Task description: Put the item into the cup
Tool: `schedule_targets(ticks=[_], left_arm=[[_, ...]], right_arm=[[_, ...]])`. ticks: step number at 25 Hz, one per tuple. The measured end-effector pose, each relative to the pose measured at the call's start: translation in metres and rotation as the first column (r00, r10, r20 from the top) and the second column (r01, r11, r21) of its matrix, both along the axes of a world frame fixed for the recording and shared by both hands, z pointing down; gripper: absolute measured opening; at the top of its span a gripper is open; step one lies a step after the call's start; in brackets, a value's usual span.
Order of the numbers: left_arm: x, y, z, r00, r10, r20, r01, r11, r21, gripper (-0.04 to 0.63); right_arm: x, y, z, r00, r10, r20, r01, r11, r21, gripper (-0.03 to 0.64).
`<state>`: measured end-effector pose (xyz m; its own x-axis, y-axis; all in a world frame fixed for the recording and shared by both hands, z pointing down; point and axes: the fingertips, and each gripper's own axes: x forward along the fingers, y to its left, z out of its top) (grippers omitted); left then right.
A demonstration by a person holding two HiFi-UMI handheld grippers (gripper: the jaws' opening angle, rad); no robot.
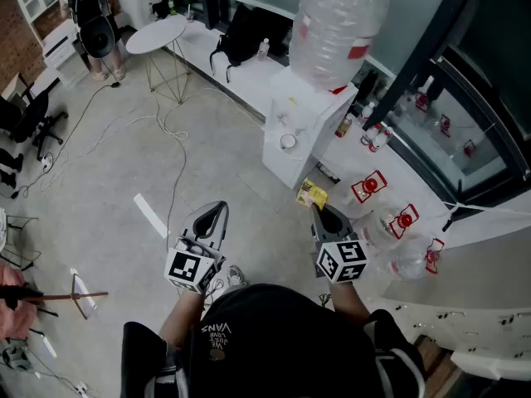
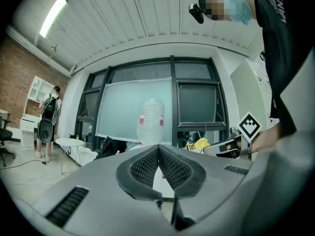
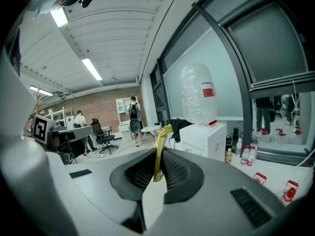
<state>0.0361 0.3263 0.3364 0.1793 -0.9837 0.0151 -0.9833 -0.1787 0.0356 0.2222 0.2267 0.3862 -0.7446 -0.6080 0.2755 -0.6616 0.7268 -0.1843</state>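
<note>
The item is a small yellow packet (image 1: 312,194), flat and crinkled, with dark print too small to read; in the right gripper view it shows edge-on as a thin yellow strip (image 3: 160,149) standing upright between the ribbed pads, its top poking out past the tips; the right gripper (image 1: 319,209) is clamped on its lower part. The packet hangs in the air above the floor, just near of the white water dispenser (image 1: 303,127) and apart from it; the dispenser carries a big clear upturned bottle (image 1: 336,27); on its front ledge sits a small round white thing (image 1: 288,142) that may be the cup, too small to be sure.

Both grippers are held out in front of the person's body at about the same height, well apart, marker cubes turned upward, jaws pointing far toward the dispenser; the left gripper (image 1: 218,209) leans a little to the right; its own view shows its pads (image 2: 145,165) pressed together at the tips with nothing between them.
</note>
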Motion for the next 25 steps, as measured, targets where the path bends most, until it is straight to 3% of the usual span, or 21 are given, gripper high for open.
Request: schedule_targets(ticks=[4,13,19,25], left_arm=[[-0.017,-0.004,0.003,1.000,0.011,-0.001,-0.011,1.000,-0.006,0.018],[-0.070,-0.005,0.017,0.997,0.080,0.014,-0.079,0.995,-0.055,0.020],[-0.098,-0.020,0.036,0.990,0.139,0.012,-0.138,0.986,-0.090,0.020],[-0.099,-0.054,0.050,0.984,0.176,-0.028,-0.178,0.978,-0.109,0.020]], right_arm=[[-0.018,-0.003,-0.001,0.998,0.010,0.059,-0.008,1.000,-0.025,0.057],[-0.068,-0.004,0.012,0.995,0.086,0.058,-0.084,0.996,-0.043,0.057],[-0.091,-0.011,0.029,0.990,0.141,0.014,-0.140,0.989,-0.056,0.057],[-0.091,-0.045,0.046,0.982,0.168,-0.080,-0.172,0.984,-0.047,0.057]])
